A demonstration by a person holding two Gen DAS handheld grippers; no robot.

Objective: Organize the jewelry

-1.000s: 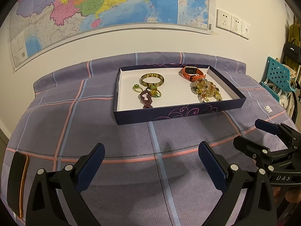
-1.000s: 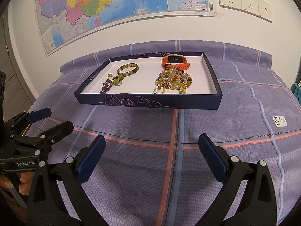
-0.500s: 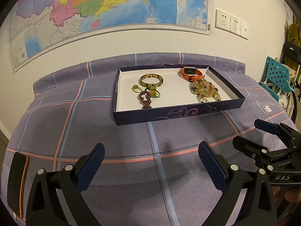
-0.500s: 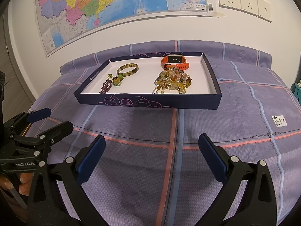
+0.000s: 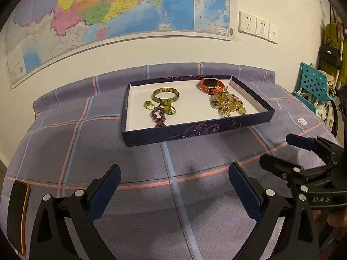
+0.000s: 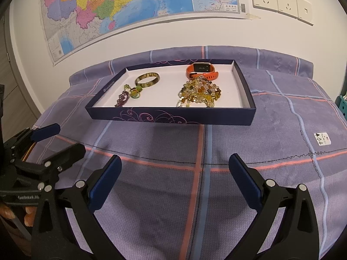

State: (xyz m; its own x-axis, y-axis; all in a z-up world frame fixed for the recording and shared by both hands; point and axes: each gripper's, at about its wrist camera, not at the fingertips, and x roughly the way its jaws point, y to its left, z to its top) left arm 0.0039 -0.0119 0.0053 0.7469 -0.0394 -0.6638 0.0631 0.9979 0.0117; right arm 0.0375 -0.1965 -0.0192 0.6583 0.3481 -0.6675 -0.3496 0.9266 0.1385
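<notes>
A dark purple box (image 5: 195, 130) (image 6: 169, 117) with a white inside lies on the purple checked cloth. In it are a mottled green bangle (image 5: 165, 95) (image 6: 147, 79), an orange smartwatch (image 5: 211, 84) (image 6: 201, 70), a heap of amber beads (image 5: 228, 105) (image 6: 200, 93), a dark red beaded piece (image 5: 158, 117) (image 6: 122, 100) and small green rings (image 5: 169, 108) (image 6: 135, 92). My left gripper (image 5: 173, 190) is open, well short of the box, with nothing between its fingers. My right gripper (image 6: 173, 179) is open too, beside the left one and equally far back.
A map (image 5: 108, 10) and wall sockets (image 6: 282, 0) hang on the white wall behind the table. A dark phone with an orange edge (image 5: 18, 216) lies at the near left. A teal plastic crate (image 5: 312, 86) stands to the right. A small white label (image 6: 323, 139) is sewn on the cloth.
Both grippers have drifted slightly, so the box sits a touch lower and nearer in the left wrist view. Nothing was picked up or released.
</notes>
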